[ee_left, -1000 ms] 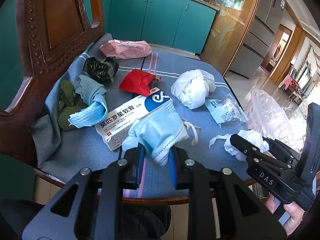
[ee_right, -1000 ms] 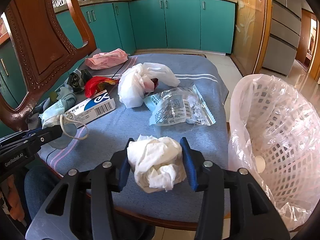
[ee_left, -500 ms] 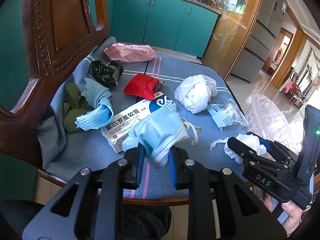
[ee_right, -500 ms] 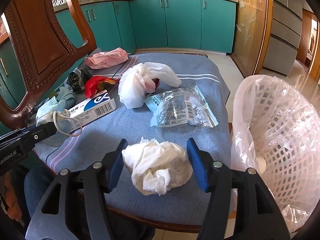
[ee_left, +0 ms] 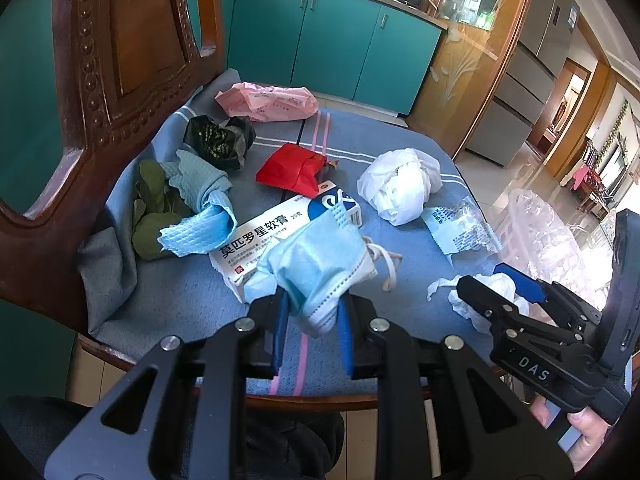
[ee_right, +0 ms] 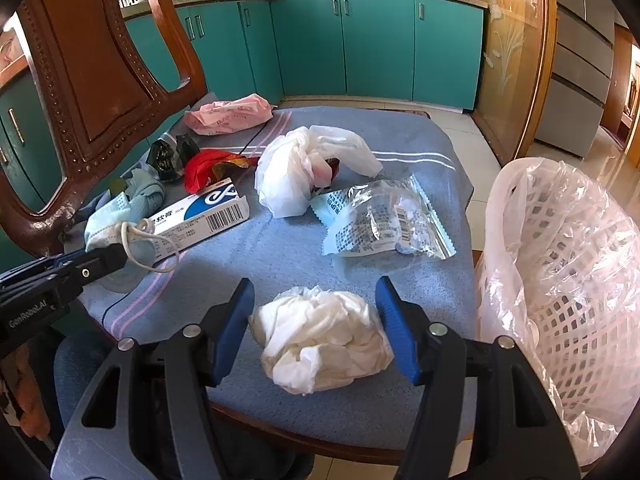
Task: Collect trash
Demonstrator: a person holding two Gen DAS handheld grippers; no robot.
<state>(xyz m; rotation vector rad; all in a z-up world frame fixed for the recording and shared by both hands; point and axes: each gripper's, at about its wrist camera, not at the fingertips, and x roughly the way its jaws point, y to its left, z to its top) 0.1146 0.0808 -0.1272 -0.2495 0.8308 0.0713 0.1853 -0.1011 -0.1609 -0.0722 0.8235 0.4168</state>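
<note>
**Two pieces in reach, most of the trash still on the table**

The left gripper [ee_left: 310,312] is clamped on a blue face mask [ee_left: 320,268], held above the table [ee_right: 400,412]. The right gripper [ee_right: 316,328] has just been opening; its jaws stand apart on either side of a crumpled tissue [ee_right: 324,340] that lies on the cloth, not pinched. The lined basket [ee_right: 560,280] waits just beside it, nearly empty as far as it shows. Left to collect: the medicine box [ee_right: 200,216], white plastic bag [ee_right: 304,168], clear wrapper [ee_right: 384,220], red wrapper [ee_left: 296,168], pink bag [ee_left: 268,102], black bag [ee_left: 218,140] and blue cloth [ee_left: 200,208].
</note>
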